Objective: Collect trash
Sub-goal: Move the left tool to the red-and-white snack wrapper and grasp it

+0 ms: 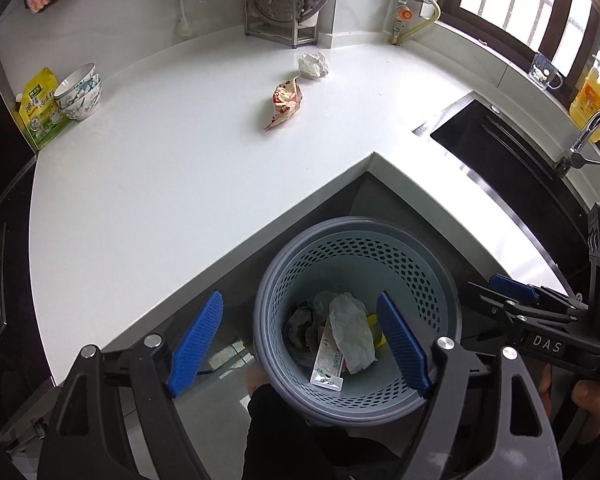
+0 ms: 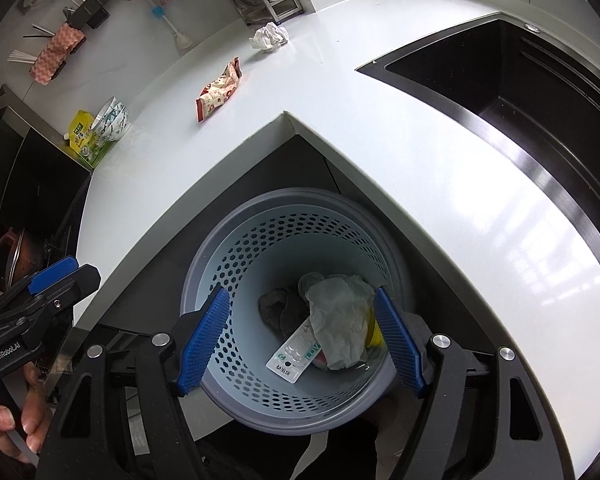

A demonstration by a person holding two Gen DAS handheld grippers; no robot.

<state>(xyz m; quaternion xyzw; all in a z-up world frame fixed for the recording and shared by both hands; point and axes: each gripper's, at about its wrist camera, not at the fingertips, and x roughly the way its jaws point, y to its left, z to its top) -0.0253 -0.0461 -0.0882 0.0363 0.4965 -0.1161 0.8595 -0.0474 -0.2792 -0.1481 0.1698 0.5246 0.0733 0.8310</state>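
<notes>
Two pieces remain on the far counter [image 1: 148,168]: snack wrapper [image 1: 286,104] and crumpled paper [image 1: 313,65]. Bin [image 1: 356,232] holds several; my left gripper [image 1: 300,344] and right gripper [image 2: 302,340] are released, empty.

The worktop [image 1: 180,184] is white, smooth and glossy, catching window glare. The bin [image 2: 236,384] is matt grey-blue perforated plastic. Inside lies crumpled white paper [image 2: 340,316] and a shiny plastic blister pack [image 2: 296,356]. The snack wrapper [image 1: 286,102] is creased printed film. The sink [image 2: 520,92] is dark with a brushed metal rim. The bowls [image 1: 80,92] look glazed ceramic.
</notes>
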